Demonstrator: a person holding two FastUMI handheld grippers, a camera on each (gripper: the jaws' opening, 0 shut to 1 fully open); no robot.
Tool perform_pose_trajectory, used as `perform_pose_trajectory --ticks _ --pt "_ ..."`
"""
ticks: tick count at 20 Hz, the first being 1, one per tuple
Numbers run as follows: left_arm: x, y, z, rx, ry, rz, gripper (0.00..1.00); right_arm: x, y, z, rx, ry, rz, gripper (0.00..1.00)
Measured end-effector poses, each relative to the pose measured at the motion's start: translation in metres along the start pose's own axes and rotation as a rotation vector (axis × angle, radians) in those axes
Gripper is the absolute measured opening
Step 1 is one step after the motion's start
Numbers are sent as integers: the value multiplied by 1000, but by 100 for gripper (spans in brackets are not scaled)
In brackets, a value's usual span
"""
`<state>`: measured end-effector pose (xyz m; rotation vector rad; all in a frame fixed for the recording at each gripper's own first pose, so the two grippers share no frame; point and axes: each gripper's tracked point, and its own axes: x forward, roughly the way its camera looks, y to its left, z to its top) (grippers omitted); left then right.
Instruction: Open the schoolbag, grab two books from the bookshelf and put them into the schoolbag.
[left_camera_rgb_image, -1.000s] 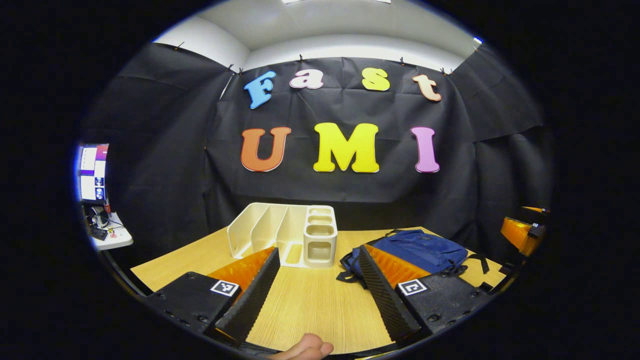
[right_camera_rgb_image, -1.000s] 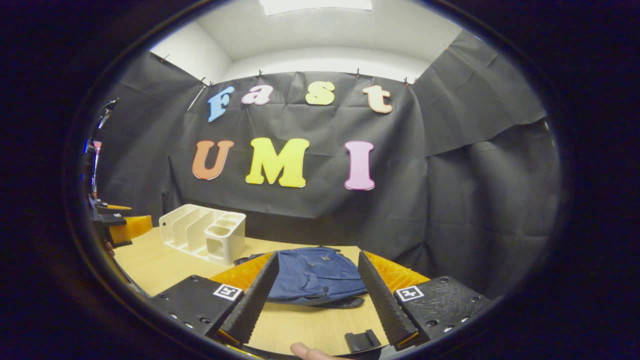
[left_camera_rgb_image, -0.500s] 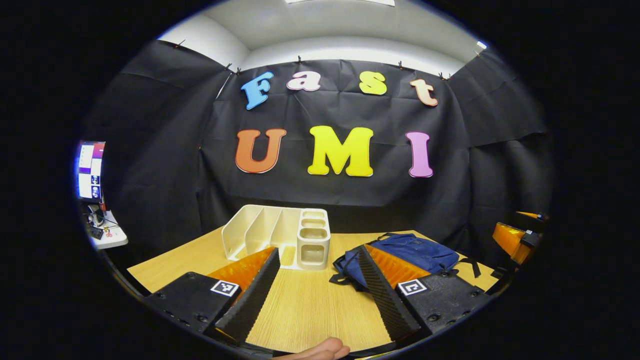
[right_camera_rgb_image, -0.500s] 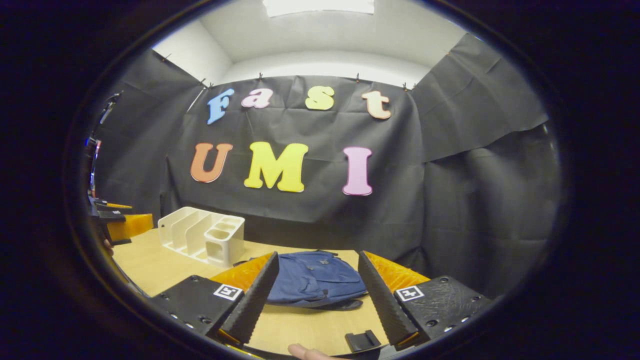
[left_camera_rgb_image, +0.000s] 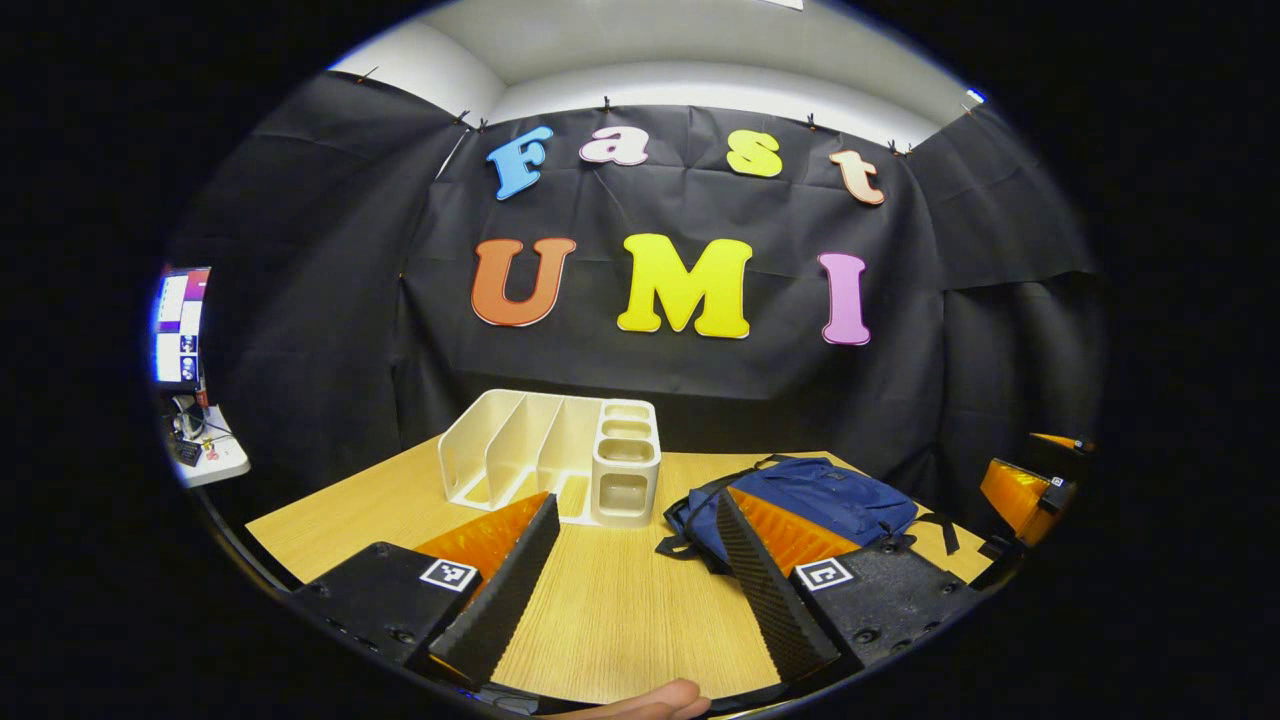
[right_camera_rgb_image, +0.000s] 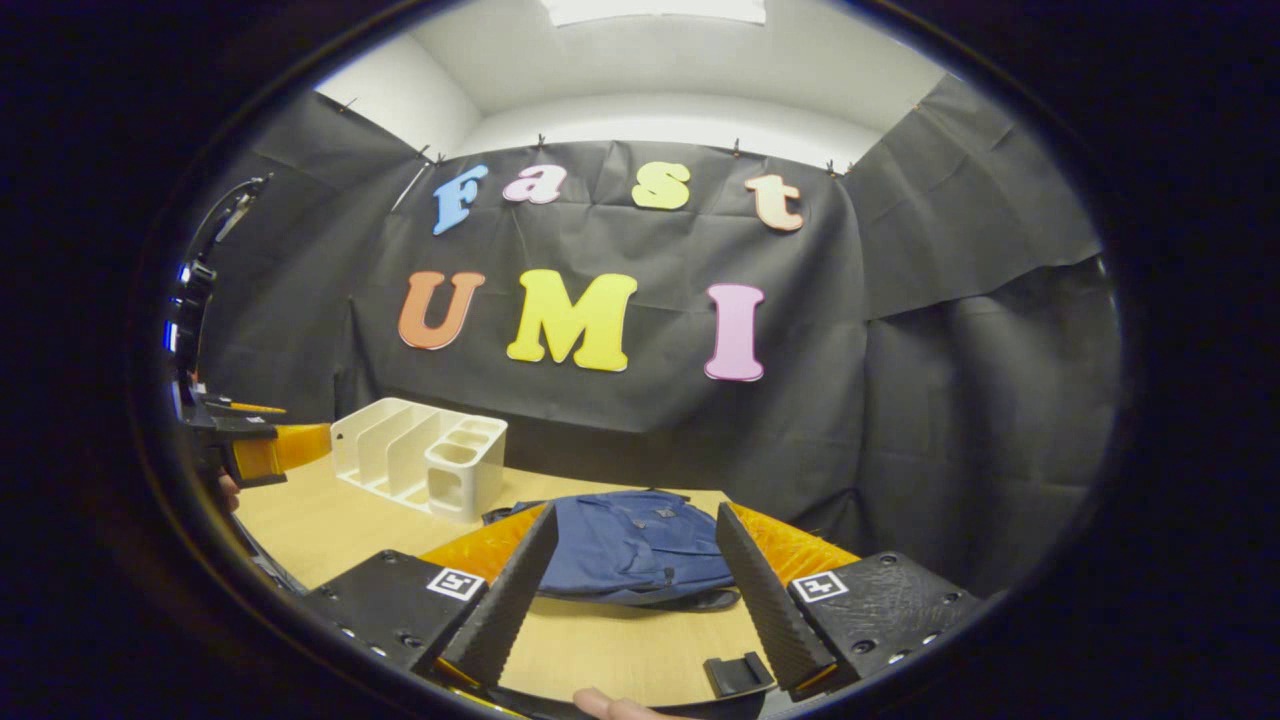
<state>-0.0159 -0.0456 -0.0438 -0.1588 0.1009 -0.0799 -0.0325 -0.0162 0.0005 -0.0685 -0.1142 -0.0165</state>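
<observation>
Looking at it, your right gripper (right_camera_rgb_image: 628, 600), jaws spread and empty, has the schoolbag (right_camera_rgb_image: 630, 545) dead ahead; the left gripper (left_camera_rgb_image: 640, 590), spread too, sits farther off.

- One schoolbag (left_camera_rgb_image: 830, 500) is counted, lying ahead of the right hand-held gripper (right_camera_rgb_image: 630, 585).
- One bookshelf (left_camera_rgb_image: 555, 455) is counted, ahead of the left hand-held gripper (left_camera_rgb_image: 640, 585).
- One table (left_camera_rgb_image: 620, 610) is counted beneath both.
- Two hand-held grippers are counted.
- One small black clip-like part (right_camera_rgb_image: 738, 675) is counted, just beside the right hand-held gripper.
- One screen (left_camera_rgb_image: 178, 325) is counted, far to the left.
</observation>
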Motion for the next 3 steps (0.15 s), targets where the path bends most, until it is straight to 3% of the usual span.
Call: perform_pose_trajectory --ticks 3 --pt "1 -5 -2 0 9 -15 99 1 -4 3 -7 -9 -13 97"
